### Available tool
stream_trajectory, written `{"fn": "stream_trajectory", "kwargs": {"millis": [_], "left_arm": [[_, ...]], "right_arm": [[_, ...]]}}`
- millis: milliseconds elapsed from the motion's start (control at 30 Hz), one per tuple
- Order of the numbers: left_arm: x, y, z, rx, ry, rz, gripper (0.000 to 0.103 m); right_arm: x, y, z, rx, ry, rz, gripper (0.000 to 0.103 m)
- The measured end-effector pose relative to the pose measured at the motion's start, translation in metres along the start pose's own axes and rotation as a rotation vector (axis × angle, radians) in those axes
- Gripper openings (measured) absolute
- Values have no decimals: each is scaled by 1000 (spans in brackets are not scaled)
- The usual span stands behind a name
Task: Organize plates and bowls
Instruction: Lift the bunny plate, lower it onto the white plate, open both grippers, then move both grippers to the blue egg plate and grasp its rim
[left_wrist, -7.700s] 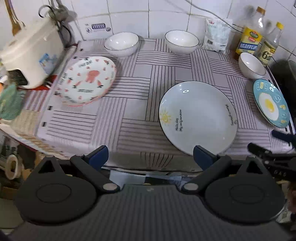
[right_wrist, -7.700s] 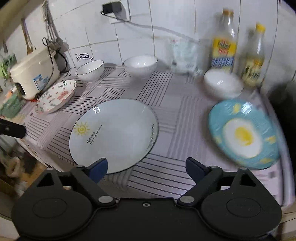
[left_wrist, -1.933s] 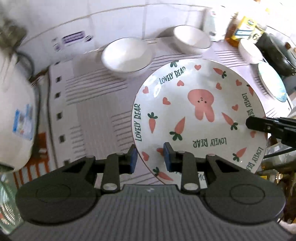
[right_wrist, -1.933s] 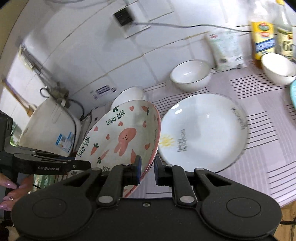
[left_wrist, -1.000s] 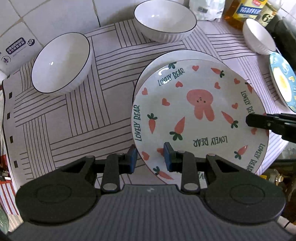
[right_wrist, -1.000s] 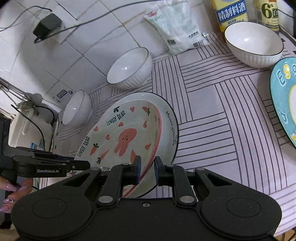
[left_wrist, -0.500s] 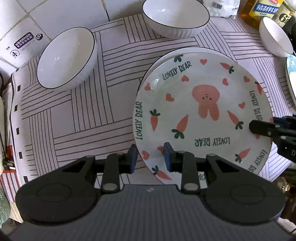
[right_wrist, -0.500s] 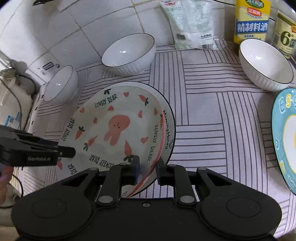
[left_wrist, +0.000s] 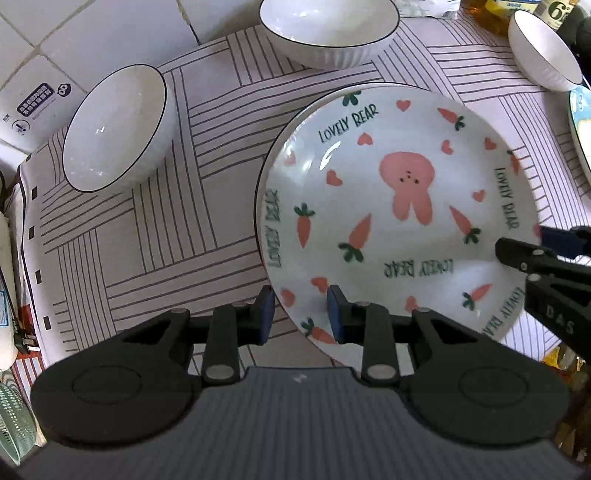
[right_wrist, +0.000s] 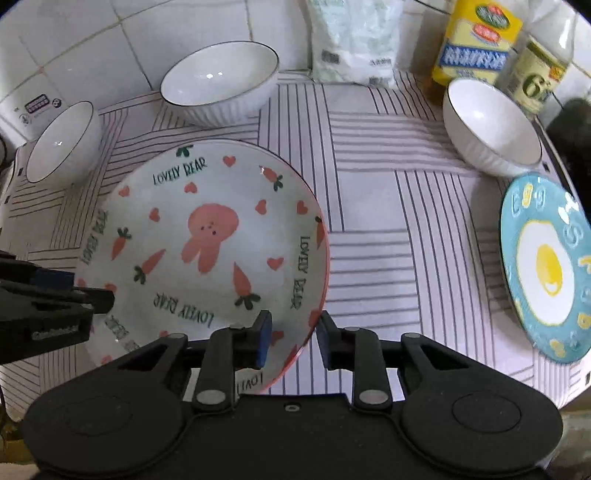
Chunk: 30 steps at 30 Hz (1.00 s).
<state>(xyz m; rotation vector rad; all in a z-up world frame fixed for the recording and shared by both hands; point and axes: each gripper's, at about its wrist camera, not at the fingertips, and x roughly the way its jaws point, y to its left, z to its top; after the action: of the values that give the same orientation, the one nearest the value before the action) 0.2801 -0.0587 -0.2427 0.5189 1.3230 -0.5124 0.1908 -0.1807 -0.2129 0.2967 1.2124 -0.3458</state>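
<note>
Rabbit plate: round, white, pink rim, printed with a pink rabbit, carrots, hearts and "LOVELY BEAR"; lying at the centre of the striped cloth on top of a second plate.
Plate beneath: only a thin dark-rimmed edge showing, from 9 to 12 o'clock of the rabbit plate in the left wrist view.
Left gripper: straddling the plate's rim at 7 o'clock in its own view; blue pads slightly parted, a small gap on each side of the rim, not pinching.
Right gripper: straddling the rim at 5 o'clock in its own view; pads likewise a little apart, rim loose between them.
White bowls: one at 10 o'clock of the plate, one at 12 o'clock, one at 2 o'clock; all upright, apart from the plate.
Blue egg plate: at 3 o'clock, well apart, near the cloth's right edge.
Striped cloth: pale, with blocks of dark lines, under all the dishes.
Back wall: white tiles; a white packet and two yellow-labelled bottles standing at 1 o'clock behind the bowls.
</note>
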Motion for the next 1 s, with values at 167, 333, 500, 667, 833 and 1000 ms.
{"fn": "stream_trajectory", "kwargs": {"millis": [167, 333, 500, 667, 833, 1000], "left_arm": [[-4, 2, -1, -19, 31, -46, 28], [-28, -2, -11, 7, 13, -76, 28], [-69, -14, -27, 72, -40, -115, 35], [-104, -29, -44, 147, -99, -127, 41], [-131, -49, -57, 206, -141, -147, 44], [-155, -69, -65, 260, -180, -153, 51]], "right_arm": [[-5, 1, -10, 35, -31, 11, 28], [-26, -8, -25, 65, -50, 3, 28], [-55, -22, -48, 73, -55, 10, 32], [-89, -34, -69, 85, -104, -13, 39], [-123, -46, -92, 90, -174, -34, 47], [-151, -62, -112, 111, -249, -48, 59]]}}
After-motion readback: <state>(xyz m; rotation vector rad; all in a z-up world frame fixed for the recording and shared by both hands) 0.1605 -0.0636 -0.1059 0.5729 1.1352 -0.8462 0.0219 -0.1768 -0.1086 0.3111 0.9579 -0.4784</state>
